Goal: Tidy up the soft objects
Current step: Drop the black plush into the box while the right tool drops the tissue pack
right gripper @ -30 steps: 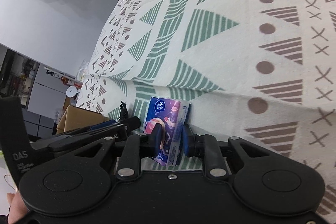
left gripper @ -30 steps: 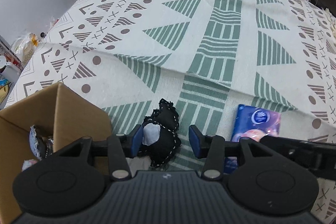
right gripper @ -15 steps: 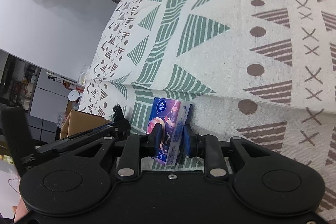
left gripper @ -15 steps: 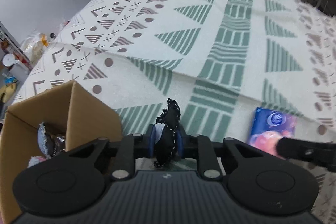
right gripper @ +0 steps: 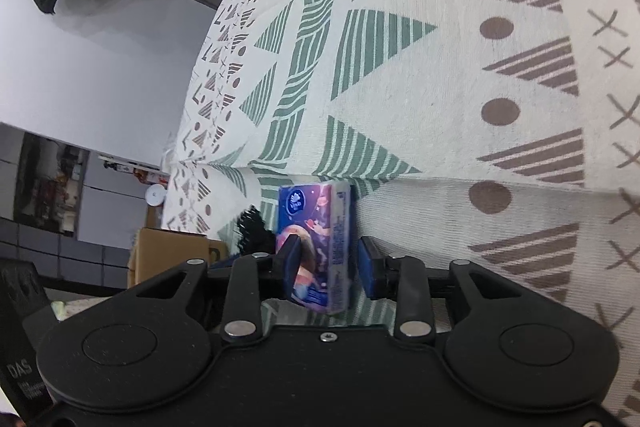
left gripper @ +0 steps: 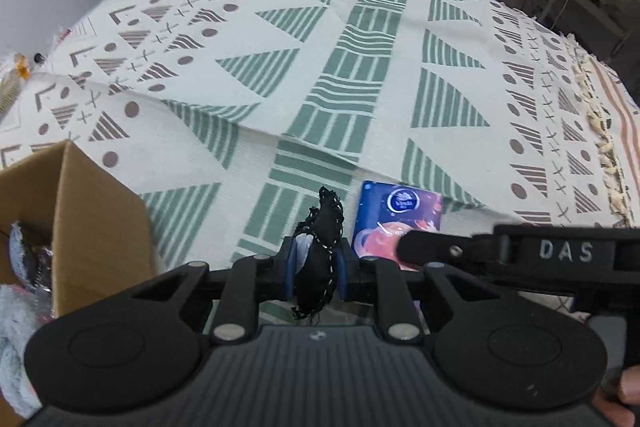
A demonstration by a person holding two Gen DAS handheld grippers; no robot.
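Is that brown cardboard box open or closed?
Open. The cardboard box shows a raised flap, and grey fabric items are visible inside from the left wrist view.

Even, bright, seemingly overhead light; strong fisheye bending at edges, slight blur.

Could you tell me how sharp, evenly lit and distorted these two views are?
Left wrist view: even indoor light, no glare; fisheye bows the cloth; the black pouch in the left gripper is sharp. Right wrist view: strongly tilted and curved; the tissue pack between the right gripper pads looks slightly smeared.
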